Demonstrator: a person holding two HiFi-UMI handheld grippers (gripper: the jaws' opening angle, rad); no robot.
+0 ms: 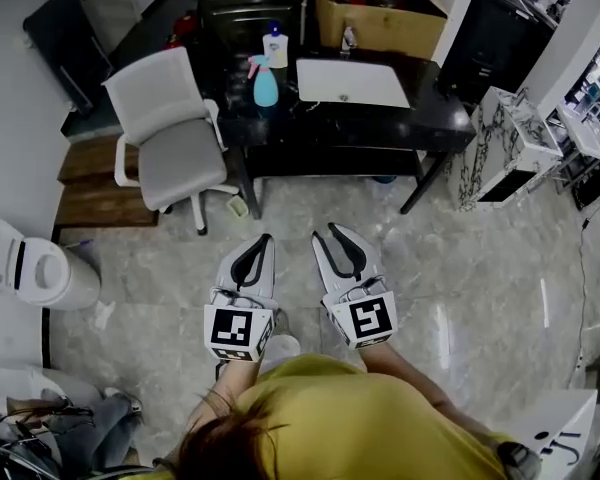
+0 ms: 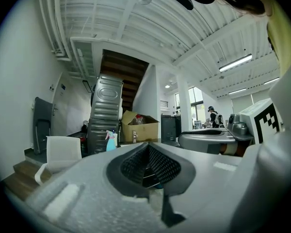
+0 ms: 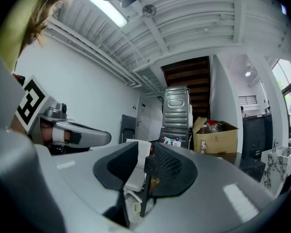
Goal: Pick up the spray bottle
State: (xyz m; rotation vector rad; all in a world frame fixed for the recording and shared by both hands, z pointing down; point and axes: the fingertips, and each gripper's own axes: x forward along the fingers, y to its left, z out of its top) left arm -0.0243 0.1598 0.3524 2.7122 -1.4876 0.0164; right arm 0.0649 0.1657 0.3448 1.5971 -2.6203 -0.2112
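A turquoise spray bottle (image 1: 265,83) with a pink trigger stands upright on the black table (image 1: 430,118), far ahead of both grippers. It appears small in the left gripper view (image 2: 110,141) and tiny in the right gripper view (image 3: 168,141). My left gripper (image 1: 265,240) is held level over the floor, its jaws together and empty (image 2: 148,147). Beside it, my right gripper (image 1: 329,232) also points level toward the table. A narrow gap shows between its pads, with nothing in it (image 3: 145,147).
A white bottle with a blue cap (image 1: 275,46) stands just behind the spray bottle, and a white tray (image 1: 352,81) lies to its right. A grey office chair (image 1: 170,138) sits left of the table. A cardboard box (image 1: 380,8) is behind it, a white bin (image 1: 40,268) at the left.
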